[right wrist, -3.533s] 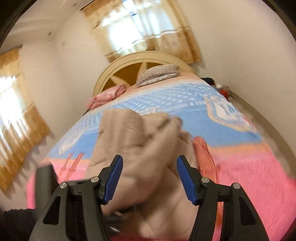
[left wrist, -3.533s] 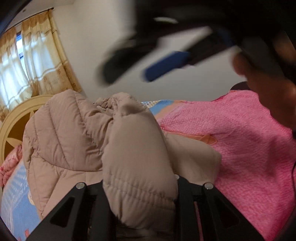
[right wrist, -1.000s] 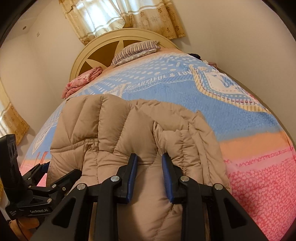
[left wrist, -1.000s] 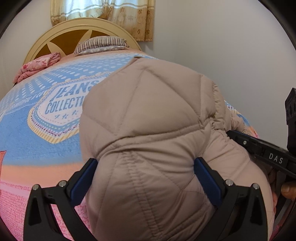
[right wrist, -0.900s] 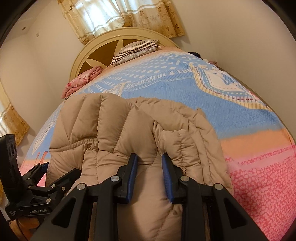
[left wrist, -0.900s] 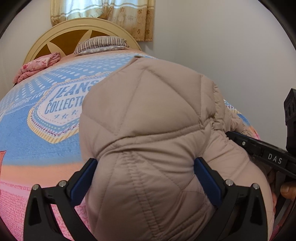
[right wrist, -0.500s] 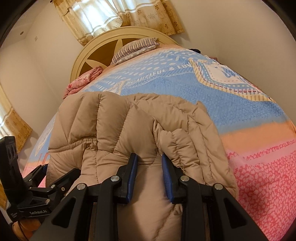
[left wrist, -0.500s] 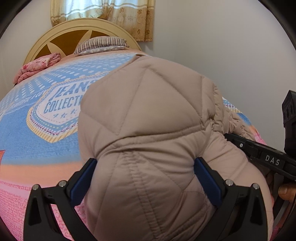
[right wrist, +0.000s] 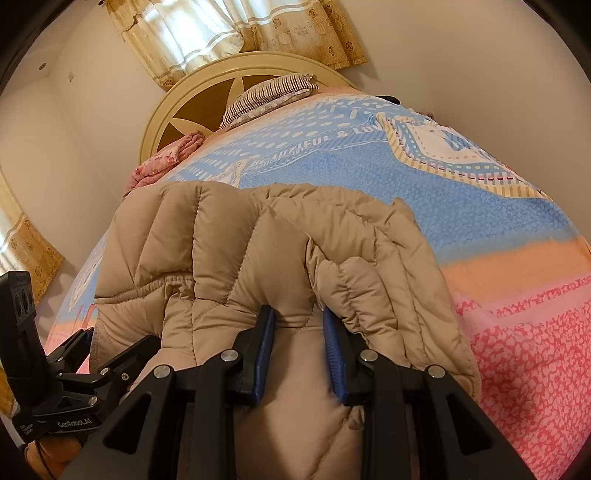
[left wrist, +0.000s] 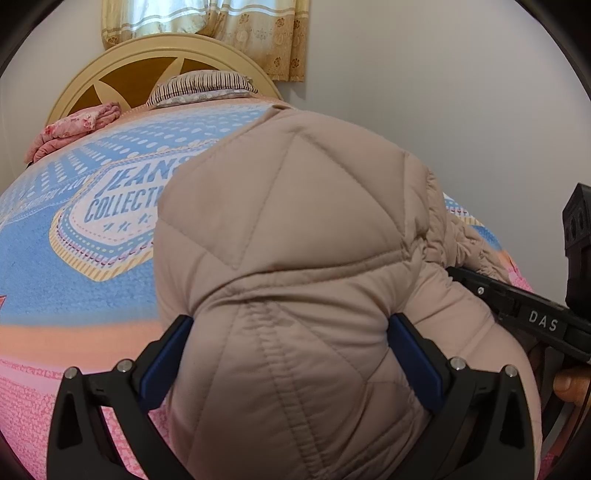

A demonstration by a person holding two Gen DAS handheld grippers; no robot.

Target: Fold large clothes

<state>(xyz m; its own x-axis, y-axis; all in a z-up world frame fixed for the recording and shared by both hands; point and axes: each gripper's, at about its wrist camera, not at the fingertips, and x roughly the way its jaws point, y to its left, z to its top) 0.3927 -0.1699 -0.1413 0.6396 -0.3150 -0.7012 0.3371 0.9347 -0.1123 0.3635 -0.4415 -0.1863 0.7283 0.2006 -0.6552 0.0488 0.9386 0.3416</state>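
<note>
A beige quilted puffer jacket (left wrist: 295, 229) lies bunched on the bed. My left gripper (left wrist: 290, 354) is closed on a thick padded bundle of it, which bulges out between the widely spaced blue pads (left wrist: 166, 354). In the right wrist view the jacket (right wrist: 221, 240) spreads ahead, its ribbed folds running away from me. My right gripper (right wrist: 297, 321) is shut on a narrow fold near the jacket's middle. The right gripper's black body (left wrist: 517, 306) shows at the jacket's right side, with a fingertip of the person's hand (left wrist: 569, 384) below it.
The bed wears a blue, orange and pink blanket (right wrist: 498, 332). A striped pillow (right wrist: 269, 96) and a folded pink cloth (right wrist: 166, 158) lie by the cream headboard (right wrist: 207, 85). Curtains (right wrist: 221, 33) hang behind, and a plain wall (left wrist: 461, 110) runs along the right.
Since 3.5 s ago the right gripper, then open over the jacket, has closed on a fold, and the jacket has settled on the bed. Over the last second both grips barely moved.
</note>
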